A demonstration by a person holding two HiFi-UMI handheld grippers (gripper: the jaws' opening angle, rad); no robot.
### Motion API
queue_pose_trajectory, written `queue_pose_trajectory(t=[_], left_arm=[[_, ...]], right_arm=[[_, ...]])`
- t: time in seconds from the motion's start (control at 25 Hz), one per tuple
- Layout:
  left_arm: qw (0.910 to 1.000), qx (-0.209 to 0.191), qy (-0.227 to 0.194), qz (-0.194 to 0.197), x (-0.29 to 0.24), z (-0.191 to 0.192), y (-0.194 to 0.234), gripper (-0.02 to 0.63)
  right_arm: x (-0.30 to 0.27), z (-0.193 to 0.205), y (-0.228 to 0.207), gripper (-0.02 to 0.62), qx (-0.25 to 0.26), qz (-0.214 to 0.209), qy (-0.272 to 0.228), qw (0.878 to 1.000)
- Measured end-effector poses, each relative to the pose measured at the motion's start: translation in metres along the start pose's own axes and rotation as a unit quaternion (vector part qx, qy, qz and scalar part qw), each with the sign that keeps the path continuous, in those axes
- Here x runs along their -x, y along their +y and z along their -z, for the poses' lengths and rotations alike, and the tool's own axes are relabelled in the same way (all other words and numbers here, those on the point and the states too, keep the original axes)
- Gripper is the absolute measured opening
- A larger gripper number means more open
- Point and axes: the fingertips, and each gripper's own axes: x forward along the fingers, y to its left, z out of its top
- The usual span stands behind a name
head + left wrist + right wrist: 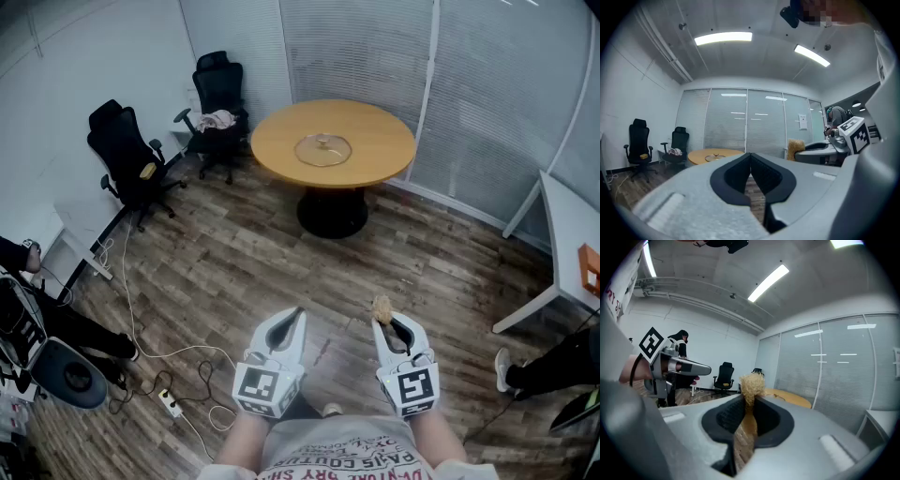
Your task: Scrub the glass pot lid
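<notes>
The glass pot lid [323, 148] lies on a round wooden table [375, 141] far ahead across the room; the lid [712, 157] shows small in the left gripper view. Both grippers are held low in front of me, well short of the table. My left gripper [296, 313] [750, 160] is shut with nothing between its jaws. My right gripper [381, 321] [749, 401] is shut on a tan fibrous scrubber [382, 307] [751, 384], whose tuft sticks out past the tips. The scrubber [795, 149] also appears in the left gripper view.
Two black office chairs [131, 155] [217, 94] stand left of the table. A white desk [572, 225] is at the right. Cables and a power strip [170, 402] lie on the wood floor at the left. A person's legs [544, 366] show at the right edge.
</notes>
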Motion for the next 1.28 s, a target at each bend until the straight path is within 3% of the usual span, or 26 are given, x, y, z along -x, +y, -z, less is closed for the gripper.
queue_pose_trajectory(t=[0.44, 0.72, 0.92, 1.28], left_arm=[[1.0000, 0.004, 0.008, -0.001, -0.013, 0.003, 0.001, 0.008], [0.9997, 0.013, 0.020, 0.000, -0.032, 0.011, 0.029, 0.008], [0.9995, 0.016, 0.026, 0.002, -0.056, 0.014, 0.074, 0.008], [0.9996, 0.012, 0.015, 0.021, -0.110, -0.008, 0.209, 0.008]], right_arm=[[-0.009, -0.003, -0.011, 0.052, -0.041, -0.002, -0.003, 0.999], [-0.044, 0.007, -0.009, 0.054, -0.053, -0.008, 0.002, 0.999], [-0.093, 0.002, -0.007, 0.054, -0.066, -0.009, 0.008, 0.998], [-0.222, -0.041, 0.010, 0.054, -0.063, 0.017, 0.004, 0.998]])
